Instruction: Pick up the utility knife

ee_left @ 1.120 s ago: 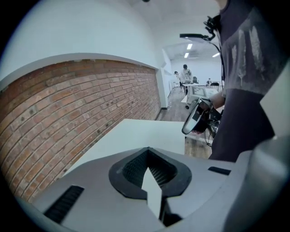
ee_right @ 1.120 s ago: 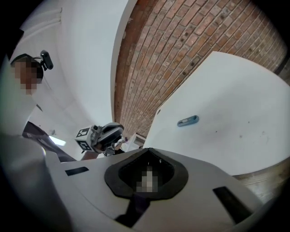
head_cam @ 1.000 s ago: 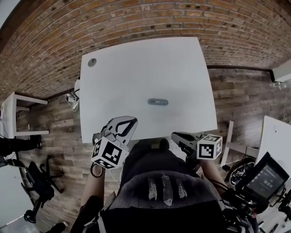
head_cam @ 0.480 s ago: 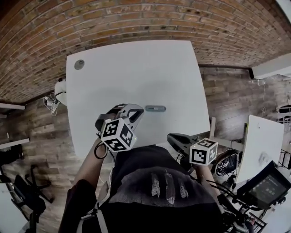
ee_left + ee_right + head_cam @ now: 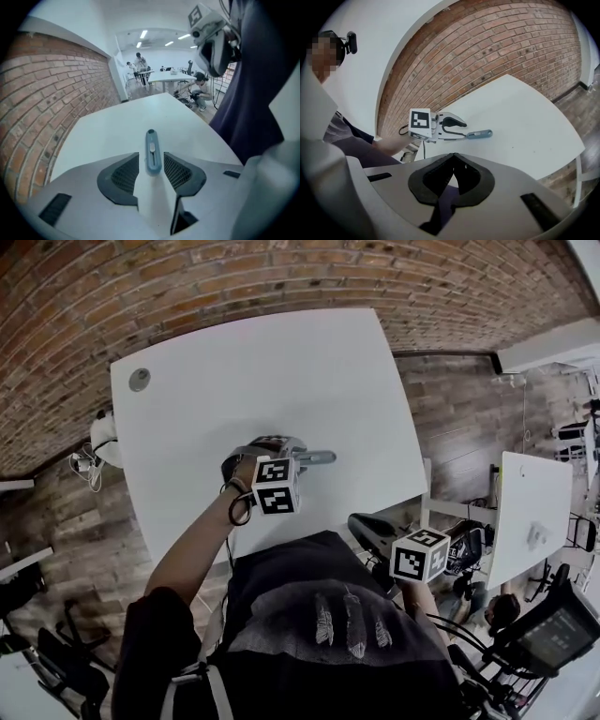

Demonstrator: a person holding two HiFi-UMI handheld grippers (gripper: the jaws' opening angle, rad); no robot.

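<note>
A blue-grey utility knife [image 5: 317, 457] lies flat on the white table [image 5: 234, 371]. My left gripper [image 5: 296, 452] is lowered to the tabletop at the knife's near end. In the left gripper view the knife [image 5: 152, 152] points away from me, its near end between the pads. The left gripper [image 5: 151, 159] has its jaws opening, with a thin gap on each side of the knife. My right gripper [image 5: 367, 525] hangs shut and empty off the table's near edge. The right gripper view shows the right gripper [image 5: 453, 157] with its tips together, and beyond it the knife [image 5: 480, 134] and the left gripper [image 5: 452, 126].
A round cable grommet [image 5: 139, 380] sits at the table's far left corner. A brick wall [image 5: 234, 277] runs behind the table. Another white table [image 5: 530, 521] and a small screen [image 5: 548, 624] stand to the right. People sit at desks [image 5: 164, 77] far across the room.
My left gripper has gone forward and down from the table's near edge to the knife, and its jaws have spread on either side of it. The right gripper has stayed low and shut.
</note>
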